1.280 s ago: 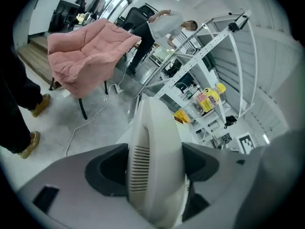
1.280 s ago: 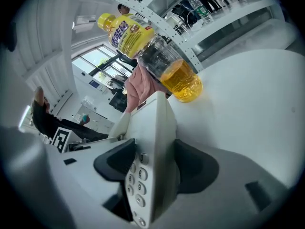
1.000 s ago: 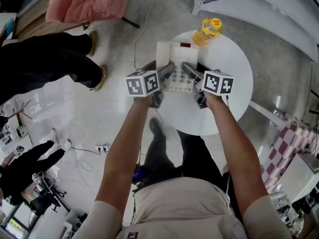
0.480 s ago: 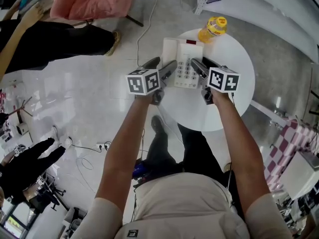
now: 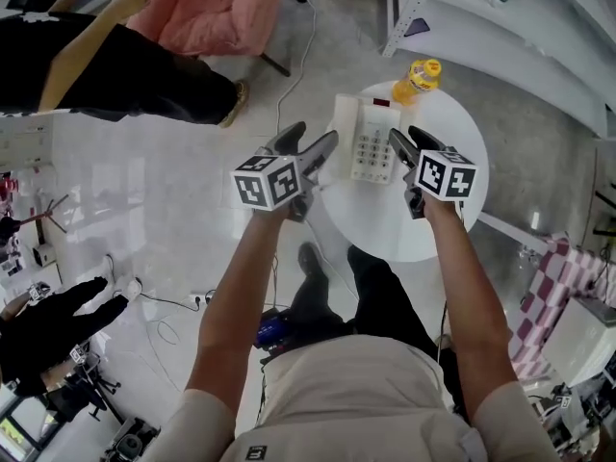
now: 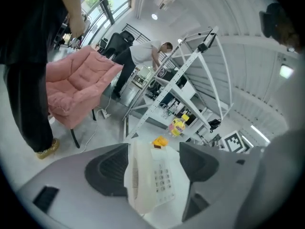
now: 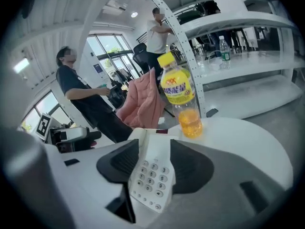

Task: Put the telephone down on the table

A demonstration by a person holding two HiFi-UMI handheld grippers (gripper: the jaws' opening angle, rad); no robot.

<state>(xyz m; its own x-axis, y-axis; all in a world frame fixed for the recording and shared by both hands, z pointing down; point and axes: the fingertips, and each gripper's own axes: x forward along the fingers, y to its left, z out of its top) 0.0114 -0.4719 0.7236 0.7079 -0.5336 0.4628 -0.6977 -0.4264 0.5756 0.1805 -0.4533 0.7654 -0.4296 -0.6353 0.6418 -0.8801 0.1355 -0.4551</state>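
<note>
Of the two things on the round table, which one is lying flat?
The white telephone, with its keypad facing up. The other, a yellow-capped bottle of orange drink, stands upright beyond it, near the far rim of the table.

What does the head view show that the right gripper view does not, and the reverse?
Head view only: the person's arms and shoe, and the whole of the round table.

Right gripper view only: the windows and the orange drink low in the yellow bottle.

Both: the telephone lying on the table, the pink chair, and the right gripper. Its jaws are apart, though they have just been closing a little, and they grip nothing.
</note>
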